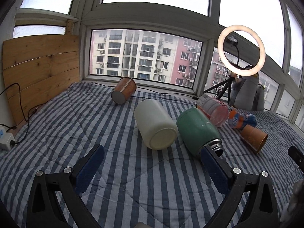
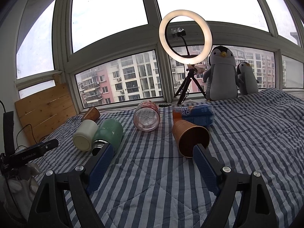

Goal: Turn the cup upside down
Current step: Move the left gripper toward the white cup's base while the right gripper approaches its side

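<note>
Several cups lie on their sides on a striped quilt (image 1: 133, 180). A white cup (image 1: 154, 126) lies with its base toward me, next to a green flask (image 1: 197, 130) with a metal threaded neck. A brown paper cup (image 1: 253, 136) lies at the right, mouth toward me in the right wrist view (image 2: 191, 137). A pink clear cup (image 2: 146, 118), a blue-orange cup (image 2: 195, 113) and another brown cup (image 1: 124, 91) lie farther back. My left gripper (image 1: 152, 152) is open and empty, short of the white cup. My right gripper (image 2: 152, 150) is open and empty, short of the brown cup.
A lit ring light on a tripod (image 2: 185, 39) and two plush penguins (image 2: 221, 74) stand by the window. A wooden board (image 1: 40, 66) leans at the left, with a cable and a white power box (image 1: 5, 139). The left gripper's body shows in the right wrist view (image 2: 28, 154).
</note>
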Available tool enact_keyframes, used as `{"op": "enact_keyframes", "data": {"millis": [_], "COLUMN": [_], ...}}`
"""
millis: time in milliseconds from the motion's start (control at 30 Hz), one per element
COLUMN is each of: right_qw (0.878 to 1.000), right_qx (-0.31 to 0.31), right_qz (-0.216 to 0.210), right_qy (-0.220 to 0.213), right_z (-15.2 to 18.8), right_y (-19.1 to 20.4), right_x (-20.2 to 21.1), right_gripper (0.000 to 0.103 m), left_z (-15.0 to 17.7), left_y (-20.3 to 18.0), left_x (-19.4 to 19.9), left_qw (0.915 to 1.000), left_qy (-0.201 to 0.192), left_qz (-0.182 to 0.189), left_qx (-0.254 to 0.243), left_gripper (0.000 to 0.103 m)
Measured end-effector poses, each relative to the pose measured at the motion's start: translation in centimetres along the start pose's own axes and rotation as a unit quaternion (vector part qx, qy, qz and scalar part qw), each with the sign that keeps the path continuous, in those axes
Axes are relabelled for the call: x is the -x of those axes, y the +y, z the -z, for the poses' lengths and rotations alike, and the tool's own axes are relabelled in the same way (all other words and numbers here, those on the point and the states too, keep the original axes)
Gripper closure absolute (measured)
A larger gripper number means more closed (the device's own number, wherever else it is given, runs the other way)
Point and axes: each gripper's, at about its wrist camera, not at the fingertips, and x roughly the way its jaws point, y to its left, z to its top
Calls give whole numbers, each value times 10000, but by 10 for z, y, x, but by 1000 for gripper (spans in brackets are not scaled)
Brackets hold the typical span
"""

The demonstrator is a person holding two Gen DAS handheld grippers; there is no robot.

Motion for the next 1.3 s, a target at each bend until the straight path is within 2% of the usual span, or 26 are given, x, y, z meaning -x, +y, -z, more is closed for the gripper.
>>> {"op": "enact_keyframes", "data": {"millis": [200,367,533,633,767,867,900,967,1133,1300], "right_qw": [9998,9990,9989,9988,9985,9982,9981,9979,9982,9983], "right_qx": [-1,-11,-37,-33,-7,17,31,70,111,51], "right_qz": [-25,-134,-143,-133,-131,-177,-189,-195,-180,-178], "right_qy": [218,438,434,470,526,571,589,612,569,548], "right_z": [-5,-10,-10,-9,-8,-7,-7,-7,-7,-7], "right_y": [-7,-6,-6,-6,-6,-4,-3,-1,1,-2], "right_x": [-4,-11,-14,-17,-21,-23,-24,-24,-23,-22], "right_gripper": [33,47,47,47,47,47,47,47,47,47], "left_z": [-20,-47,-70,-74,-75,-67,-65,-61,-53,-54], "left_y": [2,3,6,13,12,11,11,9,5,10], "left_x": [-6,-40,-94,-128,-151,-167,-172,-178,-181,-171], "left_qw": [9998,9980,9911,9815,9781,9714,9698,9670,9630,9612], "left_qy": [119,633,1309,1799,1954,2203,2262,2374,2499,2515], "left_qz": [-100,51,53,194,199,300,280,261,363,417], "left_qx": [-147,-2,232,629,695,834,867,889,940,1058], "left_gripper": [1,1,1,1,2,2,4,13,23,23]}}
